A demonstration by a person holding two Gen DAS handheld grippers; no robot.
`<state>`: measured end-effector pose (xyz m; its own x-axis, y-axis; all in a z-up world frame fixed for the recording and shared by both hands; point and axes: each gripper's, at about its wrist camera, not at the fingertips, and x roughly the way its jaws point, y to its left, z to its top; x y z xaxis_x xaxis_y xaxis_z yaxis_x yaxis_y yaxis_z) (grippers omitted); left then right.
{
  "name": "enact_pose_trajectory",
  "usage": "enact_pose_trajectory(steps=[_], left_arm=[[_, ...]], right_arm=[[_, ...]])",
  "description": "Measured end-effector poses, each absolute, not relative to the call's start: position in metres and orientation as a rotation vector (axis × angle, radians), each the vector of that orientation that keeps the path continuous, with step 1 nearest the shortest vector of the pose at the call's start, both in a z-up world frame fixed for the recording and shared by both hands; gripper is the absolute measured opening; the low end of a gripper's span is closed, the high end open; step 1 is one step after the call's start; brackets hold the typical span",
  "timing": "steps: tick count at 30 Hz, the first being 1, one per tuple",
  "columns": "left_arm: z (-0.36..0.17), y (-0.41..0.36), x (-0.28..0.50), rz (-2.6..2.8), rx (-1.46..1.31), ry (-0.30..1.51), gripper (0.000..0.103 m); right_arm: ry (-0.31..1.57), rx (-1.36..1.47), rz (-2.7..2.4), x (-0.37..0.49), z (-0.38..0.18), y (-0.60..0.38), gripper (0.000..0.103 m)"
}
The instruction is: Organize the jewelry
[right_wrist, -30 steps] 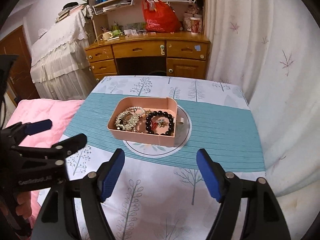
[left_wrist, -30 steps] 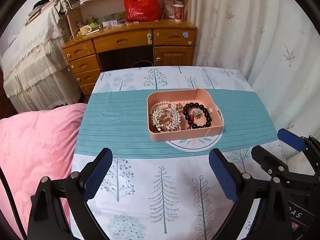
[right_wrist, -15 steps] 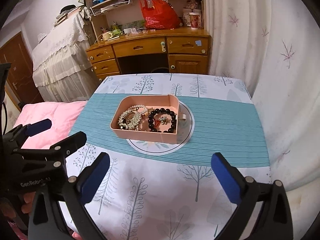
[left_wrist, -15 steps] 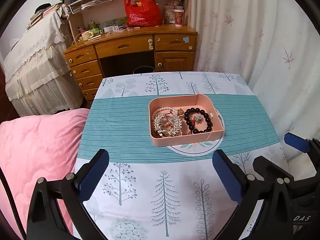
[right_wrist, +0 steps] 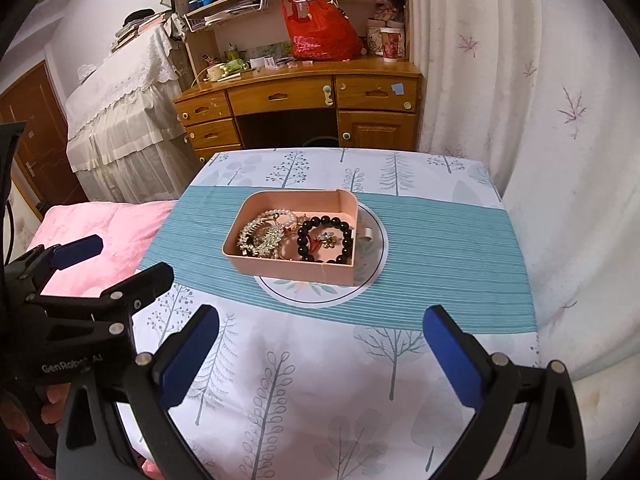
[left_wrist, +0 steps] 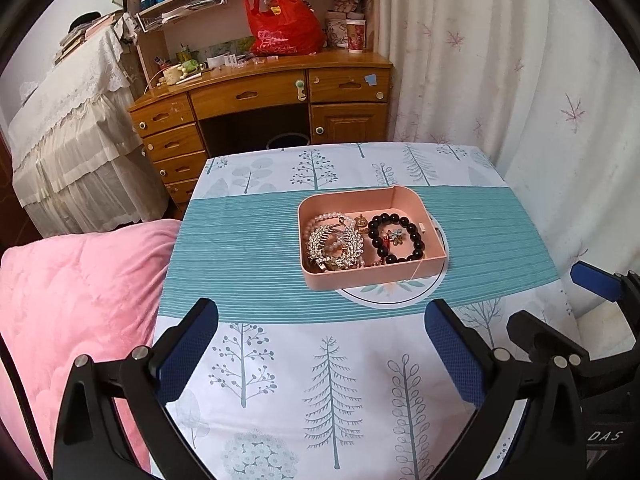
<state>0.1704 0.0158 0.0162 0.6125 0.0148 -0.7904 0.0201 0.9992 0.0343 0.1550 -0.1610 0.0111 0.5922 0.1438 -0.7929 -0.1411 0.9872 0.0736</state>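
Your left gripper [left_wrist: 320,320] has its two blue-padded fingers spread wide, with nothing between them and nothing touching the pads; beneath the gap lies only the tree-print tablecloth [left_wrist: 280,380]. Your right gripper [right_wrist: 320,320] is spread just as wide, its pads likewise bare and clear of everything, held above the near part of the same cloth. From the right wrist view you can see the left gripper off to your left side, over the edge where the table meets the pink quilt [right_wrist: 100,220]; from the left wrist view the right gripper shows at the far right edge of the table. The pink tray [left_wrist: 372,276] sits well ahead of both grippers, near the middle of the table on the teal striped band [left_wrist: 240,248], partly over a round white mat [left_wrist: 396,296] with a dark ring. Inside the tray, the black bead bracelet [left_wrist: 416,240] lies on the right side with a small flower charm [left_wrist: 394,236] inside its loop; on the left side a rhinestone leaf hair comb [left_wrist: 332,246] rests on top of a pearl strand [left_wrist: 324,218], the pieces tangled together. A small white tag-like piece [right_wrist: 366,234] lies just outside the tray's right wall, on the mat. Beyond the table stand a wooden desk [left_wrist: 260,96] and a red plastic bag [left_wrist: 280,24] on its top.
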Motion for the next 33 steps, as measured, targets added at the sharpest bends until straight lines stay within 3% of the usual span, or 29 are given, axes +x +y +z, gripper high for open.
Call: enact_pose_trajectory(steps=[33], left_arm=[[-0.005,0.012,0.156,-0.010,0.027,0.947,0.102]], right_arm=[[0.950,-0.007,0.110,0.140,-0.009,-0.170,0.102]])
